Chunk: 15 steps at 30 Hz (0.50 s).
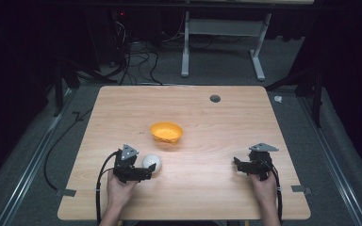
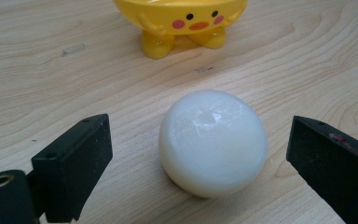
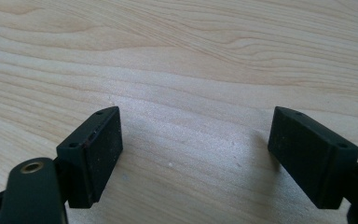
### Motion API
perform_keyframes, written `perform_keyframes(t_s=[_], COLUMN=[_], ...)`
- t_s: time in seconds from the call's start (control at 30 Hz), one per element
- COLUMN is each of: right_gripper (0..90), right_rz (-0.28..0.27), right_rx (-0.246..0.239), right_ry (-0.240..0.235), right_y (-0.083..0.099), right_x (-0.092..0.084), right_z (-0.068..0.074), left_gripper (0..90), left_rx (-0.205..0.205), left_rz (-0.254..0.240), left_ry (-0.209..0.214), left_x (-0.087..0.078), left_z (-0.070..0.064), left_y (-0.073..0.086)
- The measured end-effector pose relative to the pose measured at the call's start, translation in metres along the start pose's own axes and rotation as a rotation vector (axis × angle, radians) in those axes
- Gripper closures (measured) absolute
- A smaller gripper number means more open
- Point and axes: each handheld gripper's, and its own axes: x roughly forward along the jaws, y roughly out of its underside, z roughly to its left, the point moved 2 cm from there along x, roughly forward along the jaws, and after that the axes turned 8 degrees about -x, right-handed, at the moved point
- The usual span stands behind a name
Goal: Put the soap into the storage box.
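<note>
A white ball (image 2: 213, 142) rests on the wooden table (image 1: 207, 188), and my left gripper (image 2: 200, 158) stands open around it with a gap on each side, neither pad touching. From above, the white ball (image 1: 152, 163) lies just right of the left gripper (image 1: 147, 172). A yellow duck-faced bowl (image 2: 182, 21) stands on little feet beyond the ball; the same bowl (image 1: 166, 132) sits near the table's middle. My right gripper (image 3: 196, 149) is open over bare wood, and from above the right gripper (image 1: 239, 165) sits near the front right.
A dark round grommet hole (image 1: 215, 98) marks the far part of the tabletop. Beyond the table stand a white desk frame (image 1: 221, 44) and tangled cables (image 1: 136, 56) on the grey floor.
</note>
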Motion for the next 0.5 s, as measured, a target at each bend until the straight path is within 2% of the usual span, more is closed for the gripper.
perform_keyframes(t_s=[0.23,0.5], right_gripper=[18.5,18.5], right_rz=[0.000,0.000], right_rx=[-0.001,-0.001], right_ry=[0.000,0.000], right_y=[0.000,0.000], right_x=[0.000,0.000], right_z=[0.000,0.000], left_gripper=[7.7,9.9], left_rx=[0.017,0.027], left_rz=[0.020,0.076], left_ry=[0.007,0.021], left_x=[0.008,0.020], left_z=[-0.006,-0.011], left_y=[0.001,0.005])
